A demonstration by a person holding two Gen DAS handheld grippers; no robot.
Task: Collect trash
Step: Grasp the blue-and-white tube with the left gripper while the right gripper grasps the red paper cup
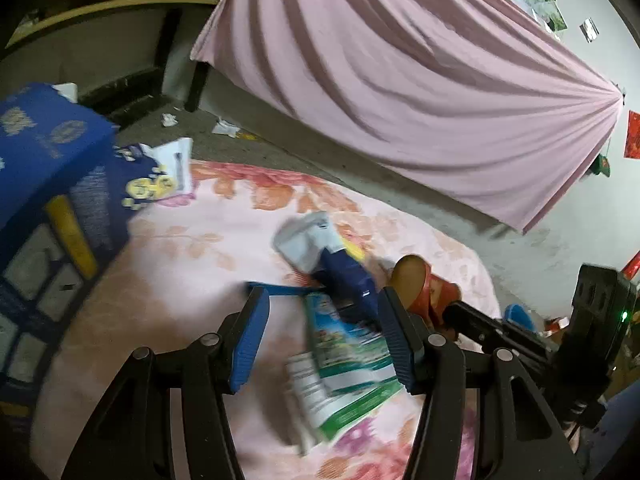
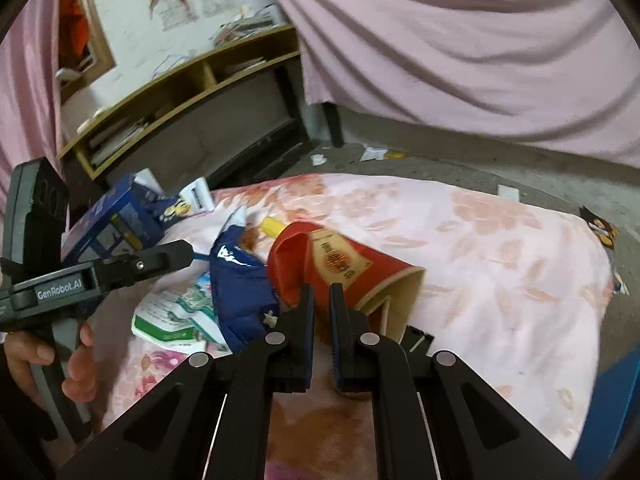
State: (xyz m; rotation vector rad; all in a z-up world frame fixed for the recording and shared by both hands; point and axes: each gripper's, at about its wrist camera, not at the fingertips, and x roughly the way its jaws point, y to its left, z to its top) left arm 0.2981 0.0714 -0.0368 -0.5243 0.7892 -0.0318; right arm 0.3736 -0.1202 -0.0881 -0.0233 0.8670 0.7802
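Two grippers: left (image 1: 323, 294) agape over wrapper (image 1: 348, 352), right (image 2: 320, 288) tight on cup (image 2: 360, 268) (bare blanket (image 2: 500, 260) beyond).

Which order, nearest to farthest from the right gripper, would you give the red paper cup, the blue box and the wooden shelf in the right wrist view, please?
1. Red paper cup: lying on its side at the right gripper fingertips.
2. Blue box: farther left, at the blanket's edge.
3. Wooden shelf: beyond it, by the wall.

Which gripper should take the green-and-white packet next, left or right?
Left, probably. The left gripper is open with the green-and-white packet lying between its fingers. The right gripper is closed at the crushed red paper cup, apparently pinching its wall.
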